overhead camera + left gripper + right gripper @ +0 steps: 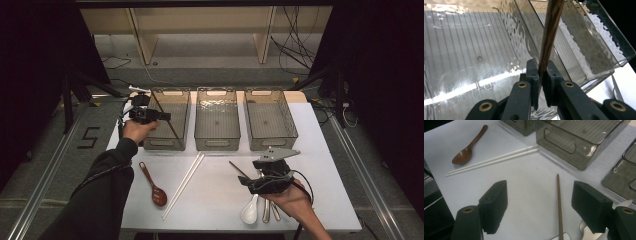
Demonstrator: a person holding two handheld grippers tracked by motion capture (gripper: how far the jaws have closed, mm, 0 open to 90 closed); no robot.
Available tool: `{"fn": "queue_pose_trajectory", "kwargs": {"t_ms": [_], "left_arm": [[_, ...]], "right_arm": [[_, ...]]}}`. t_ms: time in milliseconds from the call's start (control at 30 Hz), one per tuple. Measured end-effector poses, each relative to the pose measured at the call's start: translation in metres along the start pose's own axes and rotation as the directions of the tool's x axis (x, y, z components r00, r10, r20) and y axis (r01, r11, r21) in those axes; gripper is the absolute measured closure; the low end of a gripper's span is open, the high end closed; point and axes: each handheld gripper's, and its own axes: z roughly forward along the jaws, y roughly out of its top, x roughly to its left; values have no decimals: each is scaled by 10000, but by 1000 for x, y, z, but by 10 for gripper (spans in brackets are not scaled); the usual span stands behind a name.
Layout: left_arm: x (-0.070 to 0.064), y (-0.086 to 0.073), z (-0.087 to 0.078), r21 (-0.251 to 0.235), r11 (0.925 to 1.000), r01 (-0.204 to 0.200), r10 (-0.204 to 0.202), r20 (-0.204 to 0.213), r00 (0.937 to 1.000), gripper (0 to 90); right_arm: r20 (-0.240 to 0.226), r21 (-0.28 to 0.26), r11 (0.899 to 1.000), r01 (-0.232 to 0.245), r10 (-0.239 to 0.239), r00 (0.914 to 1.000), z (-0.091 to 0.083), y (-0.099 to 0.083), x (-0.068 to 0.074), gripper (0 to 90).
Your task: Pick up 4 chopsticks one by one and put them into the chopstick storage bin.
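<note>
Right gripper (pixel 245 181) sits low at the near right of the table (pixel 220 200), jaws spread wide and gripping nothing; in the right gripper view a brown chopstick (pixel 559 205) lies flat on the table between the two jaws, touching neither. Just beside this gripper in the high view: a white spoon (pixel 250 210) and some metal cutlery (pixel 270 210), partly hidden under the hand. Left gripper (pixel 162 116) is up at the far left, over the left bin (pixel 167 142). Its jaws are clamped on a second brown stick (pixel 549 37), pinched near its lower end, the stick running up and away over the bin's floor in the left gripper view. High view shows that stick (pixel 164 114) slanting across the inside of the left bin. Middle bin (pixel 216 145) and right bin (pixel 272 145) stand in a row beside it, both with nothing visible inside. White chopsticks (pixel 183 185) lie as a pair near the table's centre, tips touching the middle bin's front. Brown spoon (pixel 154 186) rests to their left, bowl toward the near edge.
</note>
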Motion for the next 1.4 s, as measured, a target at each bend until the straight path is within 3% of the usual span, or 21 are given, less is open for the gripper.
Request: {"fn": "queue_pose_trajectory", "kwargs": {"t_ms": [333, 600, 800, 1067, 1267, 1400], "left_arm": [[-2, 2, 9, 129, 9999, -11, 16, -328, 9995, 777], [0, 4, 15, 146, 9998, 112, -100, -847, 9964, 550], [-1, 5, 20, 519, 9986, -78, 150, -1396, 9901, 357], [-3, 6, 22, 538, 9985, -66, 159, -1747, 9845, 250], [-7, 7, 20, 532, 9984, -214, 301, -1671, 9855, 238], [-11, 5, 12, 280, 9994, -217, 253, -1363, 9903, 223]], "right_arm": [[-31, -42, 10000, -4, 4, 10000, 0, 0, 0, 295], [-69, -42, 10000, 1, -1, 10000, 0, 0, 0, 293], [-96, -21, 10000, 8, -8, 10000, 0, 0, 0, 294], [-119, 20, 10000, 40, -39, 9999, 1, 0, 0, 294], [-120, 29, 10000, 47, -47, 9999, 1, 0, 1, 294], [-110, 30, 10000, 28, -28, 9999, 0, 0, 0, 294]]}}
